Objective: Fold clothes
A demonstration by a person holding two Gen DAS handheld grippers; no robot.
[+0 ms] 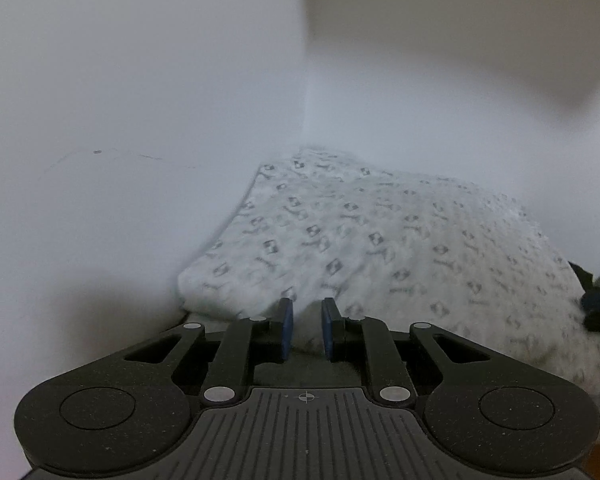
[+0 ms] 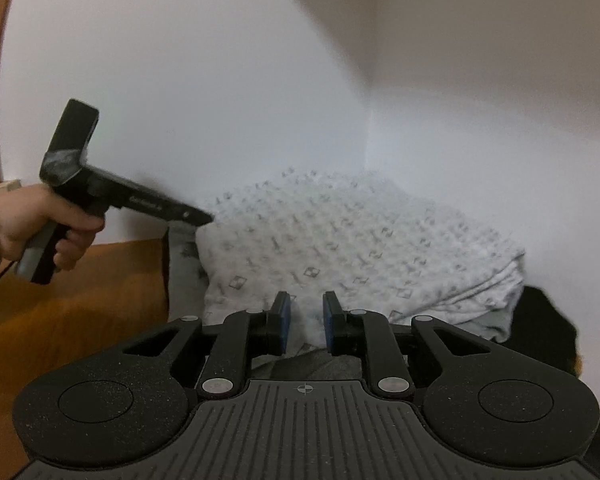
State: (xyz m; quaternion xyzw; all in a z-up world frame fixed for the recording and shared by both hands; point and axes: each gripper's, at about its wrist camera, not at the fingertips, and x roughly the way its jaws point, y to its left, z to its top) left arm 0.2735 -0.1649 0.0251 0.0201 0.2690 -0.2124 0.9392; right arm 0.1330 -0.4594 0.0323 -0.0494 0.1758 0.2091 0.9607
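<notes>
A folded white garment [image 1: 380, 248] with a small grey print lies in a corner between white walls. My left gripper [image 1: 306, 320] is at its near edge, and white cloth fills the narrow gap between the blue pads [image 1: 286, 324]. In the right wrist view the same garment [image 2: 360, 240] spreads ahead, and my right gripper [image 2: 306, 316] grips its near edge with cloth bunched between the pads [image 2: 329, 320]. A hand [image 2: 28, 224] holds the left gripper [image 2: 202, 218] at the garment's left edge. The fabric is blurred.
White walls [image 2: 220, 100] close in behind and to both sides. A grey cloth [image 2: 184, 264] lies under the white garment. Something dark [image 2: 544, 320] sits to its right. Orange-brown wood [image 2: 60, 304] runs along the left. The right gripper's dark body [image 1: 598, 304] shows at the right edge.
</notes>
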